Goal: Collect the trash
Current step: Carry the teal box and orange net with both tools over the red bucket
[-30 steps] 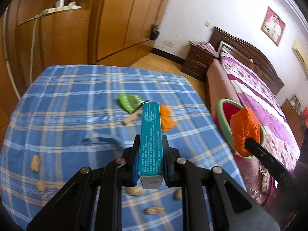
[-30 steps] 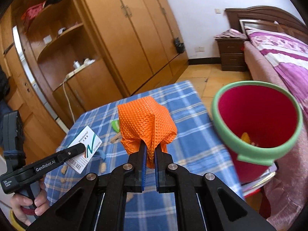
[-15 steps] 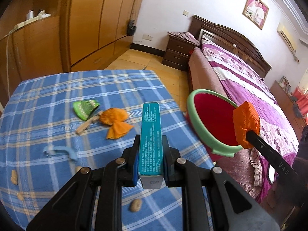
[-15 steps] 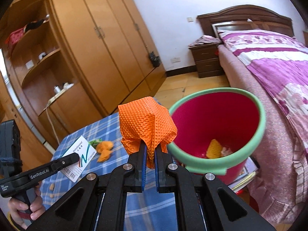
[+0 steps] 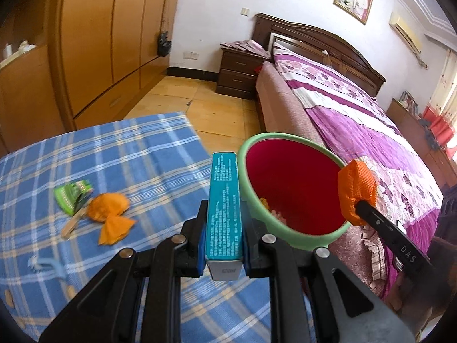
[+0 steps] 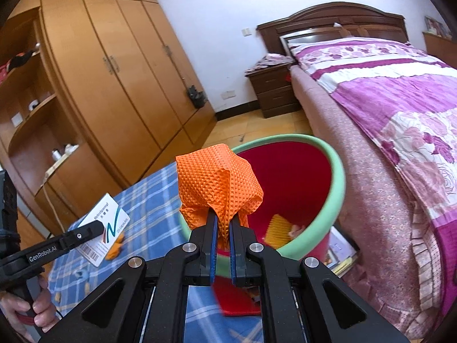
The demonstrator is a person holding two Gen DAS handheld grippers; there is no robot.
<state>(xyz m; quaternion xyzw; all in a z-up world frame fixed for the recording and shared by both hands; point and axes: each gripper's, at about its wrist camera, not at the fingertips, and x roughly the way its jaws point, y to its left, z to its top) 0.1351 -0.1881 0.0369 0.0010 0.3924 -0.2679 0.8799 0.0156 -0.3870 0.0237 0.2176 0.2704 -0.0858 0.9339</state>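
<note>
My left gripper [image 5: 224, 225] is shut on a teal and white carton [image 5: 223, 200], held just left of the bin's rim; the carton also shows in the right wrist view [image 6: 104, 228]. My right gripper [image 6: 222, 223] is shut on a crumpled orange mesh wrapper [image 6: 218, 184], which also shows in the left wrist view [image 5: 357, 188] at the bin's right rim. The red bin with a green rim [image 5: 288, 191] stands beside the table; in the right wrist view, the bin [image 6: 320, 177] holds a yellow scrap [image 6: 278, 230].
On the blue plaid tablecloth [image 5: 128, 154] lie an orange wrapper [image 5: 110, 214], a green packet [image 5: 72, 195], a wooden stick [image 5: 71, 223], a pale blue scrap [image 5: 47, 265] and peanuts. A bed [image 5: 357, 131] is right of the bin, wardrobes [image 5: 108, 34] behind.
Both grippers have swung right from over the table towards the bin. The bin now fills more of both views, with the orange wrapper over its rim.
</note>
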